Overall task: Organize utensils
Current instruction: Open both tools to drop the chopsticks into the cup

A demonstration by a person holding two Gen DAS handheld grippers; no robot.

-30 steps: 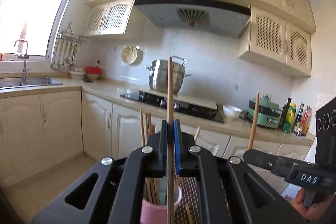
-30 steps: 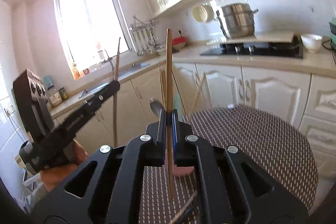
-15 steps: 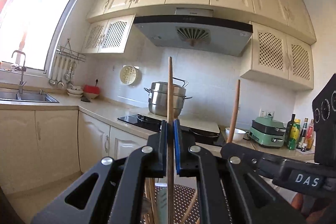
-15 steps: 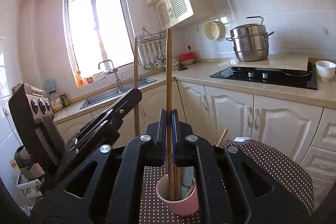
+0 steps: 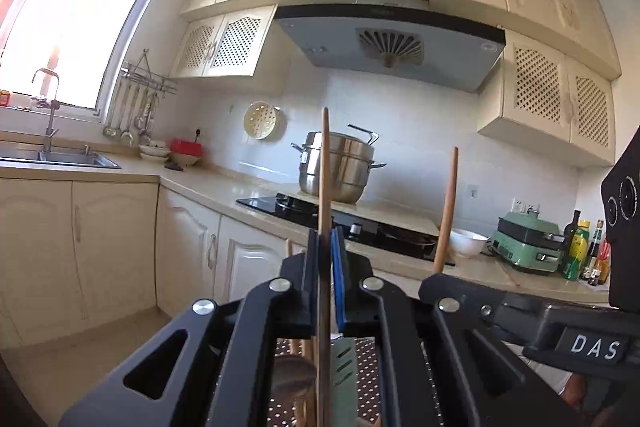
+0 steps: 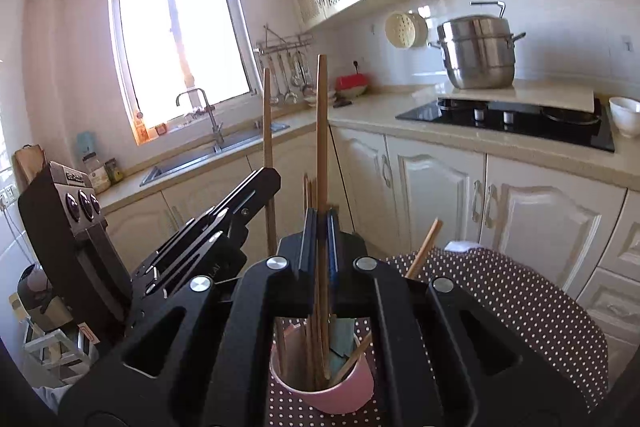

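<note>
Two handheld grippers hang side by side above a pink cup on a polka-dot tablecloth in a sunlit kitchen. The left gripper, jaws pressed together, pinches one wooden chopstick upright, its lower end among the utensils below. The right gripper, level and pointing forward, clamps a second chopstick vertically, its lower part reaching down into the cup beside other chopsticks and a pale green utensil. A steel steamer pot stands on the counter behind them.
</note>
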